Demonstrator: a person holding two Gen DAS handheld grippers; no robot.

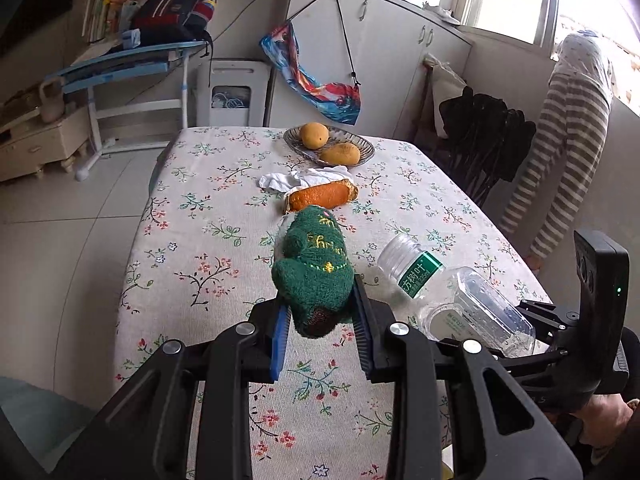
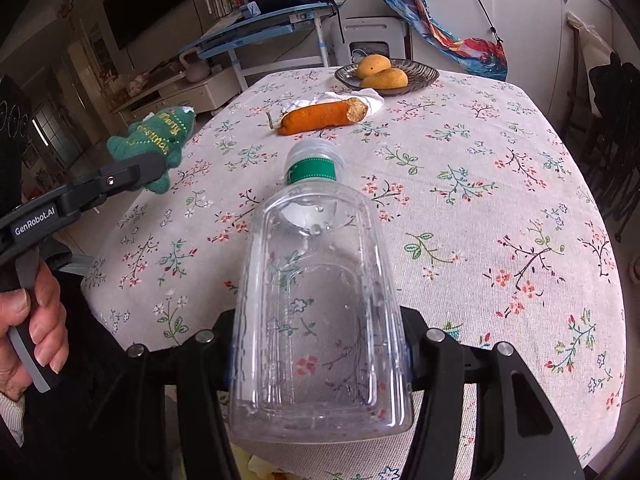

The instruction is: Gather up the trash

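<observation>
Bare tablecloth (image 2: 460,216) ahead; peel (image 2: 320,118) blocks beyond.

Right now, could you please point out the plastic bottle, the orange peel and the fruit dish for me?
plastic bottle (image 2: 320,312): right wrist view, on its clear body.
orange peel (image 2: 316,119): right wrist view, on its orange outer skin.
fruit dish (image 1: 362,145): left wrist view, on its right rim.

The left gripper (image 1: 320,312) has black linkage arms with round silver screws and 2 blue ribbed pads (image 1: 280,344). In the right wrist view its side carries white "GenRobot.AI" lettering. The right gripper (image 2: 320,356) is black too, with 4 silver screws. A dark sleeve shows at lower left.
</observation>
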